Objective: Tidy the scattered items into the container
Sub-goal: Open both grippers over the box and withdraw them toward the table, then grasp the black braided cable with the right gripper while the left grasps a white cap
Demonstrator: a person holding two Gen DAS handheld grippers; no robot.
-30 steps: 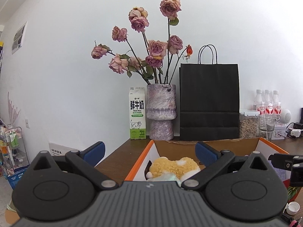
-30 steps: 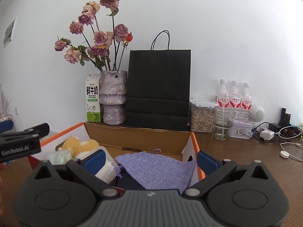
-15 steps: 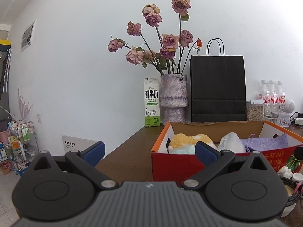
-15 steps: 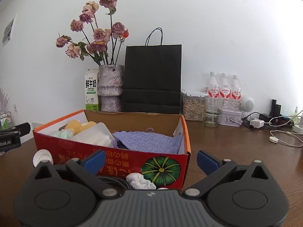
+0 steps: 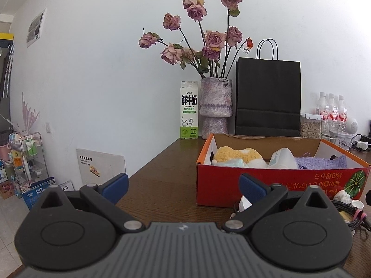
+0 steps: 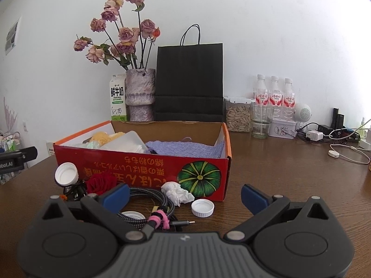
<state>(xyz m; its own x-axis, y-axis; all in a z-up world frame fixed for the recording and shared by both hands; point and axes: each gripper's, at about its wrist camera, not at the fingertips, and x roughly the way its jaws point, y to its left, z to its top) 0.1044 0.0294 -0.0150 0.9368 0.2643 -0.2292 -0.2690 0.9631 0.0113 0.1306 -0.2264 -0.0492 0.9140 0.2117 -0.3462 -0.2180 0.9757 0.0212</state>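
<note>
Right wrist view: the right tongs hang low over the brown surface, blue pads spread wide with nothing between them.
Left wrist view: the left tongs are likewise spread apart and empty, pointing at the box's left front corner.
Container: a red cardboard box with a pumpkin picture and upside-down print stands on the surface, open at the top.
Inside the box: a yellow plush toy at the left end, a white plastic tub beside it, a lilac knitted cloth filling the right half.
Scattered items: all lie on the surface just in front of the box's front wall.
Caps: one white bottle cap lies open side up near the pumpkin; another white cap stands on edge near the box's left corner.
Tissue: a crumpled white tissue touches the box front.
Cable: a braided cable is coiled and bound with a pink strap, its plug pointing right.
Red flower: a dark red fabric rose sits between the standing cap and the coil.
Back of the surface: a vase of dried roses, a milk carton, a black paper bag, a jar of seeds and three bottles stand along the wall.
</note>
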